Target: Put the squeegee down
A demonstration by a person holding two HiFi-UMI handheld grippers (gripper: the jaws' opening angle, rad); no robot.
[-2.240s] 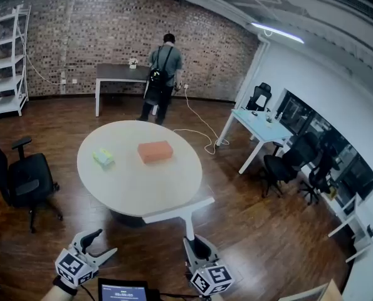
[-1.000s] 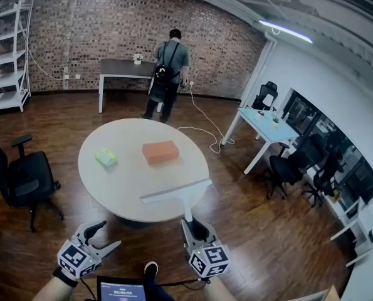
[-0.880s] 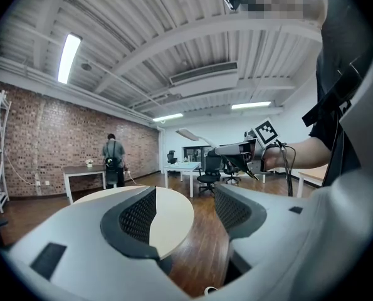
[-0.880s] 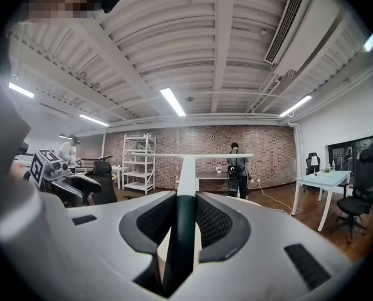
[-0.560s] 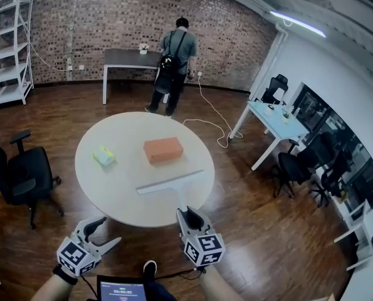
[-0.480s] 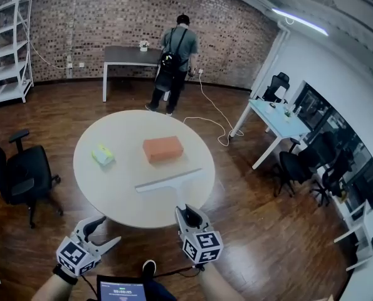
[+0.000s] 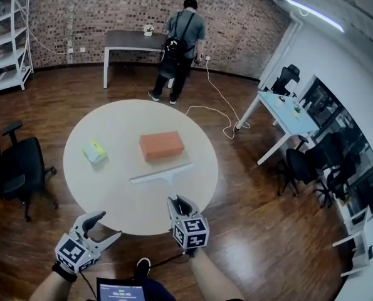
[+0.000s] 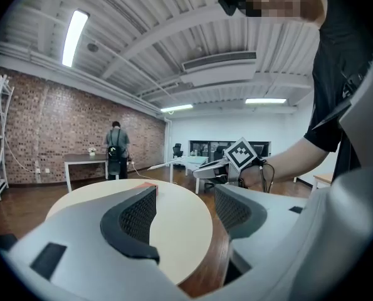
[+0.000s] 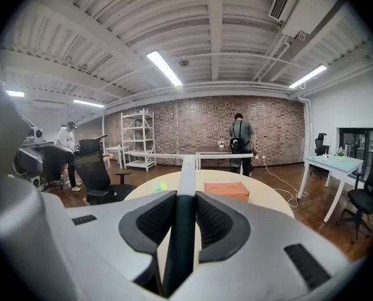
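Note:
My right gripper (image 7: 179,204) is shut on the handle of a white squeegee (image 7: 161,173); its long blade hangs over the round white table (image 7: 111,187), just in front of the orange block (image 7: 162,145). In the right gripper view the squeegee handle (image 9: 185,193) runs straight out between the pads, with the blade across the far end. My left gripper (image 7: 98,226) stands open and holds nothing, near the table's front edge; in its own view the left gripper (image 8: 185,215) looks across the tabletop (image 8: 173,231).
A small green and white object (image 7: 94,151) lies on the table's left side. A black office chair (image 7: 14,168) stands to the left. A person (image 7: 181,42) stands at a dark desk by the brick wall. White desks and chairs (image 7: 311,162) are to the right.
I have come closer to the table. My right gripper has carried the squeegee forward, from the table's near edge to over its middle by the orange block. The left gripper stayed open.

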